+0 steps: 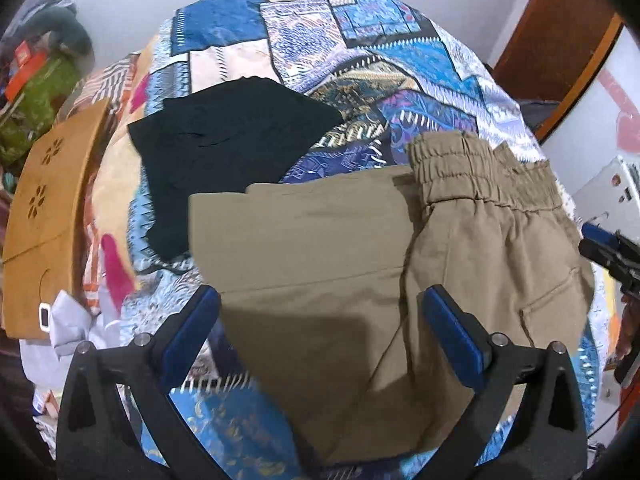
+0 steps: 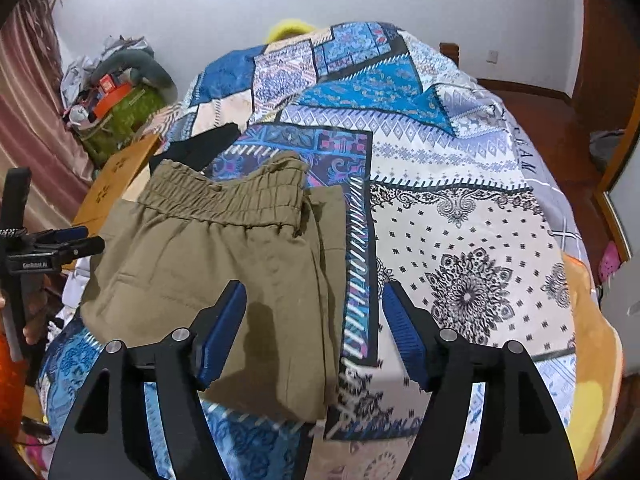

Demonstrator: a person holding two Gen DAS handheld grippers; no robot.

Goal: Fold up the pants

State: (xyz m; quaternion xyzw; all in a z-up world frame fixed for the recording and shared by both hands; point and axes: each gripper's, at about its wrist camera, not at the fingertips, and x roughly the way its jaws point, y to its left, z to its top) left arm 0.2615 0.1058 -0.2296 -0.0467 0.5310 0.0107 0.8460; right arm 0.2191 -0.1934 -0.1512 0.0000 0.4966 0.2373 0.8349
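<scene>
Khaki pants [image 1: 340,248] with an elastic waistband [image 1: 476,168] lie folded on a patterned blue quilt [image 1: 360,40]; they also show in the right wrist view [image 2: 208,256]. My left gripper [image 1: 320,328] is open and empty, hovering over the pants' near edge. My right gripper [image 2: 316,328] is open and empty above the pants' right edge. The left gripper [image 2: 60,246] shows at the left of the right wrist view, and the right gripper [image 1: 612,252] at the right edge of the left wrist view.
A folded black garment [image 1: 224,148] lies on the quilt beyond the pants. A brown wooden board [image 1: 48,216] stands at the bed's left side. A cluttered green bag [image 2: 120,120] sits by the wall. The quilt [image 2: 460,208] stretches to the right.
</scene>
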